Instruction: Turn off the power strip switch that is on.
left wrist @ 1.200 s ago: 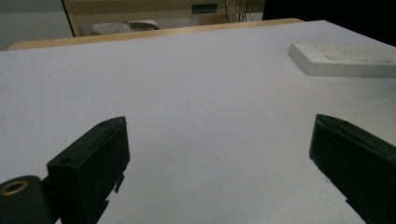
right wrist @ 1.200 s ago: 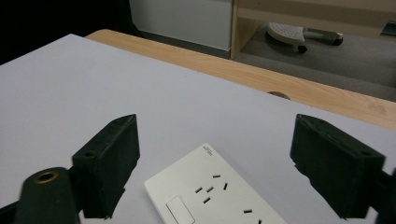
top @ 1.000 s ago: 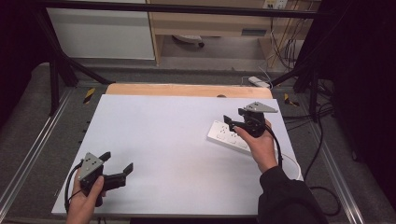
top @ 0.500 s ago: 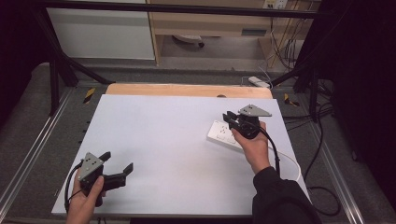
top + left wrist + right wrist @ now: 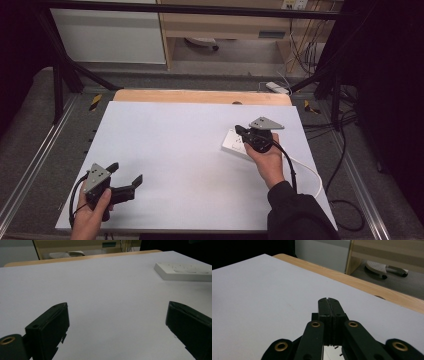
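A white power strip (image 5: 231, 142) lies flat on the right part of the white table top (image 5: 180, 145); it is also at the far right of the left gripper view (image 5: 185, 272). My right gripper (image 5: 240, 132) hovers over the strip's near end, pointing left. Its jaws have just been closing and now meet tip to tip (image 5: 328, 300) with nothing between them. My left gripper (image 5: 126, 173) rests at the near left corner, held by a hand. Its jaws stand wide apart (image 5: 117, 322) over bare table.
A wooden strip (image 5: 200, 96) runs along the table's far edge. A white cord (image 5: 307, 171) leaves the power strip toward the right edge. Metal frame rails (image 5: 35, 165) flank the table, and loose cables (image 5: 345, 215) lie on the floor at right.
The right gripper has shifted left and slightly down over the power strip, and its jaws have gone from apart to closed. The left gripper has kept still.
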`<state>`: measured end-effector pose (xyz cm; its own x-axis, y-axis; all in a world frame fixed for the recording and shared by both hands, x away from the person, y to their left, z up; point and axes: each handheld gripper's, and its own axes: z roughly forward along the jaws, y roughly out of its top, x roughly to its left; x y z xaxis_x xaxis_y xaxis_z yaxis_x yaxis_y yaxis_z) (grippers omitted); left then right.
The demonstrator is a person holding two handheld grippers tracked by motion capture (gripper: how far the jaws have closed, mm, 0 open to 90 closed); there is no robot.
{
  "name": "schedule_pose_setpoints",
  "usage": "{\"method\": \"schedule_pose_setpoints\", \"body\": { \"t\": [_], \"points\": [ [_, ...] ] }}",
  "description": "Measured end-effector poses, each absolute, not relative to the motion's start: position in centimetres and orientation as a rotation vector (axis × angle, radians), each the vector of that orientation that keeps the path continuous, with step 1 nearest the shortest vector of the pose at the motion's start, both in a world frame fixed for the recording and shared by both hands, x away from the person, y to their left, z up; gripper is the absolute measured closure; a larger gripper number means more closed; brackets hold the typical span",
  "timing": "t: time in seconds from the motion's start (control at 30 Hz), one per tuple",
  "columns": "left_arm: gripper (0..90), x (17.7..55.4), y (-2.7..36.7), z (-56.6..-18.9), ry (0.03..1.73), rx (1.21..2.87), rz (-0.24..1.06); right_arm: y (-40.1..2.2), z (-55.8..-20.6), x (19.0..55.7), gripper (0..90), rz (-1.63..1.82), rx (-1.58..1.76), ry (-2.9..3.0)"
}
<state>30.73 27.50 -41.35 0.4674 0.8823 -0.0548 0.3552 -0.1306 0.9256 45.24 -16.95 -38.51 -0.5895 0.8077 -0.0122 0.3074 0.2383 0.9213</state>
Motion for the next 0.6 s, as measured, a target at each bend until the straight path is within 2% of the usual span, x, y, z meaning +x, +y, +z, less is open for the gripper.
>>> {"method": "schedule_pose_setpoints", "body": {
  "t": [0.6],
  "points": [
    [5.1,30.7,27.5,-41.3,1.069,1.707,0.653,-16.8,-39.8,45.7,90.0,1.305,1.071,2.044]
  ]
}}
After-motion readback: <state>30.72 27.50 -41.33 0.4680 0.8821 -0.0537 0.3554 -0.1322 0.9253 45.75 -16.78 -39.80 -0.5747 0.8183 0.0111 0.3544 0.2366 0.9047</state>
